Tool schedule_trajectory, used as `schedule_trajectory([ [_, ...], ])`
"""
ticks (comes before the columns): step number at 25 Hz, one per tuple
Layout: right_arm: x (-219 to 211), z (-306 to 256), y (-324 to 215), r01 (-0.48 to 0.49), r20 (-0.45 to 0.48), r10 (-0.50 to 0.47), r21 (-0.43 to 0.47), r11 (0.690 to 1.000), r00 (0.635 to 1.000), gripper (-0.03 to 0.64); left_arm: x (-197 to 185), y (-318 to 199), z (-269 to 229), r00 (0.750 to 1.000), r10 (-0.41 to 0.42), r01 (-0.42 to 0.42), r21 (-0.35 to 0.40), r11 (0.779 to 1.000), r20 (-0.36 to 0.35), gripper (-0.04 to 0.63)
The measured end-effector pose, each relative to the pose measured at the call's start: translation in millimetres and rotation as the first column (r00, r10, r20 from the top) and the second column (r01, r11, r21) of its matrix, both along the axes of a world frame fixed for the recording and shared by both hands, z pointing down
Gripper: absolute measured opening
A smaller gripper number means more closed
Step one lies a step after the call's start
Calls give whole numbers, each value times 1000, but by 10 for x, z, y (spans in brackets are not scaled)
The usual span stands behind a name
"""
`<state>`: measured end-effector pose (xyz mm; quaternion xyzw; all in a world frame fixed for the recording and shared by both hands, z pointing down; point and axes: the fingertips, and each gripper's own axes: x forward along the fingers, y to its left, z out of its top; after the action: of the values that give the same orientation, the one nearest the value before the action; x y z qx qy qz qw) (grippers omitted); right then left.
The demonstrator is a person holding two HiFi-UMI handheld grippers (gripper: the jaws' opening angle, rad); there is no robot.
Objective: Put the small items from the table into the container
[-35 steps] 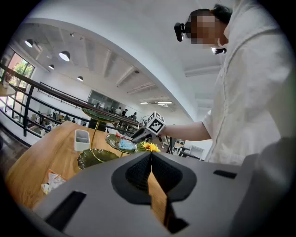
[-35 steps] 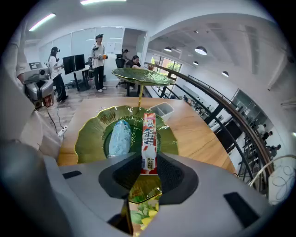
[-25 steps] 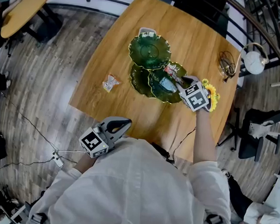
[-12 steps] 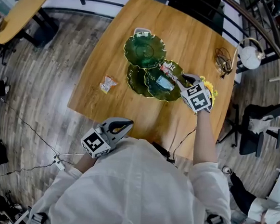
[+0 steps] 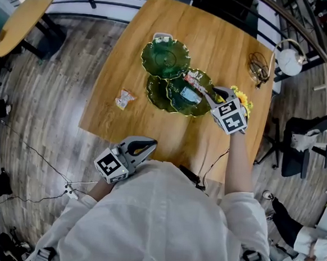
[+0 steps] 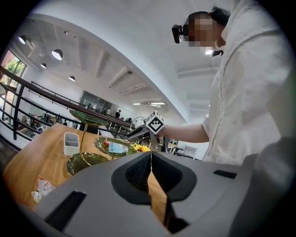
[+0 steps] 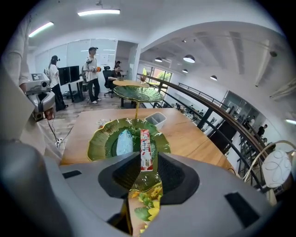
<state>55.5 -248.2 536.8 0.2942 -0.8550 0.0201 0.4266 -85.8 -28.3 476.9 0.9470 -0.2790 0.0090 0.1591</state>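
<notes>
A three-level green leaf-dish stand [image 5: 164,58] sits on the wooden table [image 5: 227,42]. My right gripper [image 5: 210,96] is shut on the lower end of a red-and-white snack packet [image 5: 194,81], holding it just above the middle dish [image 5: 174,102]. In the right gripper view the packet [image 7: 145,150] stands up between the jaws over that dish [image 7: 99,141], beside a blue packet [image 7: 123,141] lying in it. A small crumpled packet [image 5: 123,99] lies on the table left of the stand. My left gripper [image 5: 145,145] is shut and empty, off the table's near edge.
A small white tub [image 5: 163,37] stands behind the stand. Yellow flowers [image 5: 246,101] lie by my right hand, and a pair of glasses [image 5: 260,67] lies at the table's right side. Railings, chairs and a second round table [image 5: 26,15] surround the table.
My right gripper has risen slightly with the snack packet, lifting it clear of the middle dish. The left gripper has stayed where it was.
</notes>
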Motion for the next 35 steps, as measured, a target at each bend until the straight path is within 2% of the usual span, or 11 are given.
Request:
schedule_trajectory([
  [10, 35, -196, 379, -78, 149, 72, 38, 996, 986, 112, -61, -86, 123, 999, 3, -2, -25, 1000, 40, 8],
  [18, 268, -195, 787, -205, 297, 187, 30, 978, 936, 112, -17, -205, 165, 999, 27, -26, -36, 999, 44, 8],
  [22, 337, -208, 989, -238, 351, 210, 38, 971, 912, 112, 37, -217, 166, 998, 43, -42, -31, 999, 49, 8],
  [25, 322, -197, 1141, -244, 375, 210, 47, 969, 903, 95, 39, -240, 172, 998, 39, -38, -26, 999, 57, 8],
  [29, 321, -204, 1309, -269, 409, 219, 68, 961, 886, 31, 24, -273, 173, 997, 34, -32, -29, 999, 63, 8],
  [35, 386, -218, 1532, -309, 485, 228, 92, 947, 844, 14, 47, -301, 185, 997, 29, -27, -19, 999, 71, 8],
])
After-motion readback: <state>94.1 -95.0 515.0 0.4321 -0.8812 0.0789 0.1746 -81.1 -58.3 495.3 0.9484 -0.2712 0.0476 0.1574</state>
